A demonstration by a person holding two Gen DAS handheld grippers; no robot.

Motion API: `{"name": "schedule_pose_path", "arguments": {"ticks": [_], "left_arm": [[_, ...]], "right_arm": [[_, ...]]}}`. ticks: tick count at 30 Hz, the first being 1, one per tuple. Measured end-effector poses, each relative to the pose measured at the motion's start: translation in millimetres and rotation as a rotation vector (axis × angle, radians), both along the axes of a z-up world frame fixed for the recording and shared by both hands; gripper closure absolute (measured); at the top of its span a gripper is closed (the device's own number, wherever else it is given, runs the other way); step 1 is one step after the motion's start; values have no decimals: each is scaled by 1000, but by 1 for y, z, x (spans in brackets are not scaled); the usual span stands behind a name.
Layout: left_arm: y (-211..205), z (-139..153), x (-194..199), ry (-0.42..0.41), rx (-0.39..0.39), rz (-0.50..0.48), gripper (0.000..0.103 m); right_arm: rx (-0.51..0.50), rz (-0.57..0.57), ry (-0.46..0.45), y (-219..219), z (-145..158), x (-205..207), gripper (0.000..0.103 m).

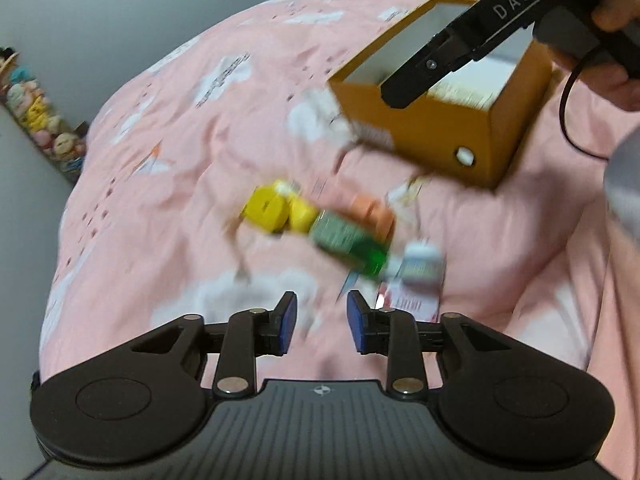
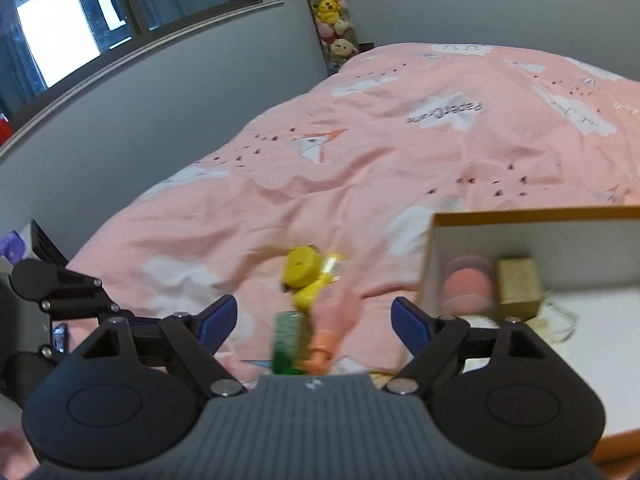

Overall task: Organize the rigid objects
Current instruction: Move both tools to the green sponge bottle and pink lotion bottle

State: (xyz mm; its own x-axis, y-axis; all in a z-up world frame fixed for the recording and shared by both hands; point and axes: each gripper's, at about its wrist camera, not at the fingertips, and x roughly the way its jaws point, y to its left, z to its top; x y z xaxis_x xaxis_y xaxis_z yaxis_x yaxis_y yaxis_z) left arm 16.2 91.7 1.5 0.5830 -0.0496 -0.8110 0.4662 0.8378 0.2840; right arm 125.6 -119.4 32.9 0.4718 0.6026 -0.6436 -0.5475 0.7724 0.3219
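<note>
Lying clustered mid-bed on the pink bedspread [image 1: 168, 184]: yellow pieces [image 1: 276, 210], a green box [image 1: 344, 242], an orange piece [image 1: 370, 210], a white bottle [image 1: 422, 266], all blurred. Resting nearer the bed's right side, an open cardboard box [image 1: 440, 136]. Left gripper [image 1: 322, 320] jaws narrowly parted, gripping nothing. Right gripper [image 2: 314, 318] jaws wide, empty.

Both wrist cameras look steeply down over their own fingers, close above the pink bed cover [image 1: 168, 184]. They share the small-object cluster (blurred) and the orange box [image 1: 448, 136], at two o'clock in each.
</note>
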Motion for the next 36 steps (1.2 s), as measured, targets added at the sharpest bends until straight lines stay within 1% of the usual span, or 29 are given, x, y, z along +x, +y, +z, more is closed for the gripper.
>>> {"name": "schedule_pose_path", "arguments": {"ticks": [3, 6, 10, 11, 12, 14, 15, 17, 19, 21, 22, 23, 24, 26, 28, 30, 31, 33, 35, 36], "left_arm": [[15, -8, -15, 15, 7, 30, 64], [28, -12, -26, -8, 19, 65, 64], [35, -16, -32, -18, 18, 83, 59], [36, -15, -32, -34, 33, 84, 54], [37, -12, -30, -70, 66, 85, 50], [39, -7, -26, -164, 119, 84, 47], [40, -5, -21, -189, 122, 84, 45], [43, 2, -11, -202, 85, 81, 41], [42, 8, -1, -201, 51, 60, 41], [38, 12, 8, -196, 35, 33, 40], [36, 13, 12, -193, 26, 21, 40], [34, 14, 17, -187, 14, 9, 38], [32, 14, 21, -179, -1, 2, 34], [27, 12, 28, -160, -39, -8, 34], [22, 10, 36, -132, -84, -12, 34], [18, 7, 48, -86, -137, 15, 34], [18, 5, 52, -65, -163, 32, 34], [17, 0, 65, 3, -242, 96, 33], [16, -4, 75, 52, -314, 145, 33], [16, -7, 82, 83, -352, 195, 33]], "right_arm": [[-16, 37, 20, 17, -8, -5, 20], [-31, 51, 40, 29, -18, -6, 20], [-46, 58, 76, 39, -32, -2, 20], [-54, 58, 81, 41, -35, -1, 20], [-64, 57, 85, 43, -37, 0, 20], [-95, 57, 93, 44, -40, -1, 20], [-123, 63, 96, 49, -42, 0, 20], [-158, 79, 91, 56, -46, 0, 20], [-192, 97, 84, 63, -50, 0, 21], [-227, 104, 79, 70, -55, 3, 28], [-240, 108, 78, 72, -56, 4, 30], [-252, 110, 81, 74, -59, 6, 33], [-257, 112, 85, 76, -61, 8, 37], [-273, 109, 95, 79, -67, 12, 46], [-297, 96, 102, 81, -73, 18, 51], [-315, 82, 104, 81, -77, 23, 60], [-319, 78, 105, 81, -79, 26, 62], [-325, 68, 104, 81, -82, 31, 68], [-335, 66, 88, 82, -84, 33, 70], [-340, 70, 80, 83, -85, 32, 70]]}}
